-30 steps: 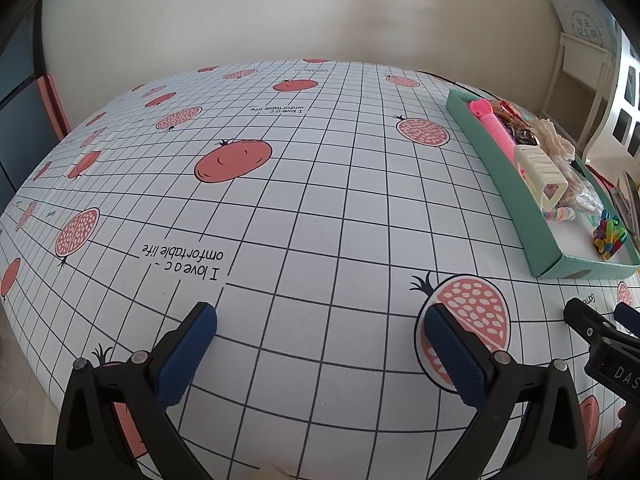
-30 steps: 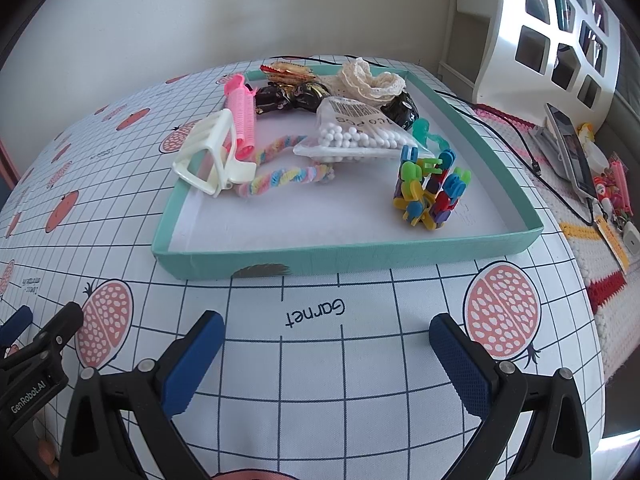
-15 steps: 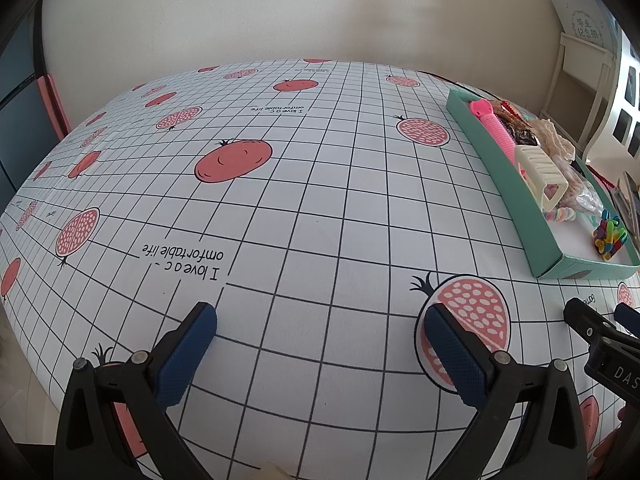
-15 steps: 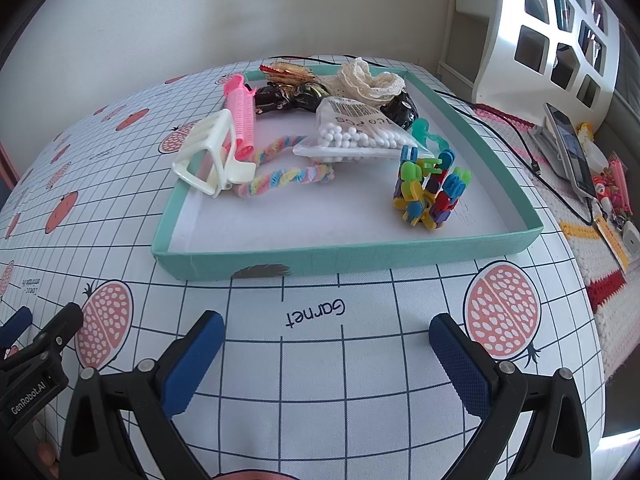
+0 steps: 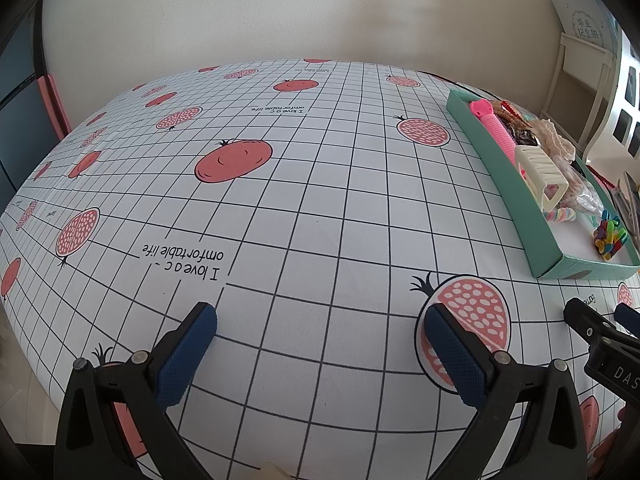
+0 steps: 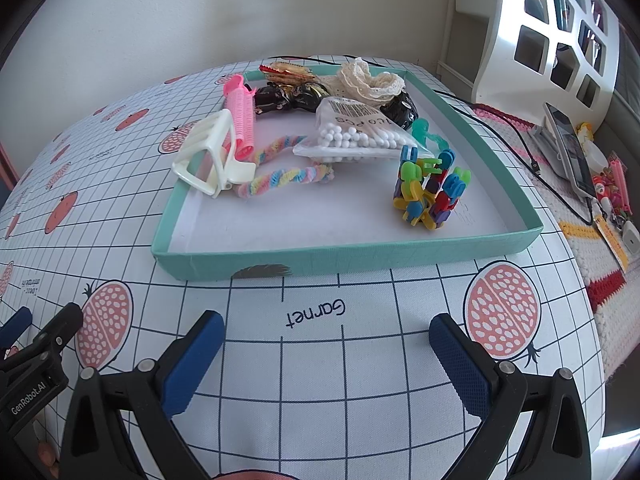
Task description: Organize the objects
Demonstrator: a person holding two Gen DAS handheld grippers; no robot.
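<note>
A teal tray (image 6: 344, 256) holds a cream hair claw (image 6: 208, 156), a pink roller (image 6: 239, 116), a pastel twisted band (image 6: 280, 176), a bag of white cotton swabs (image 6: 356, 132), a cluster of coloured clips (image 6: 430, 188), cream lace (image 6: 370, 80) and dark wrapped items (image 6: 284, 94). My right gripper (image 6: 326, 340) stands open over the cloth just in front of the tray, holding nothing. My left gripper (image 5: 320, 332) is open and empty over bare cloth, with the tray (image 5: 500, 176) far to its right.
The table wears a white grid cloth with pomegranate prints (image 5: 234, 160). A white shelf unit (image 6: 560, 32) stands at the right, with a phone on a stand (image 6: 568, 148), a cable and small items on a striped mat. A wall runs behind the table.
</note>
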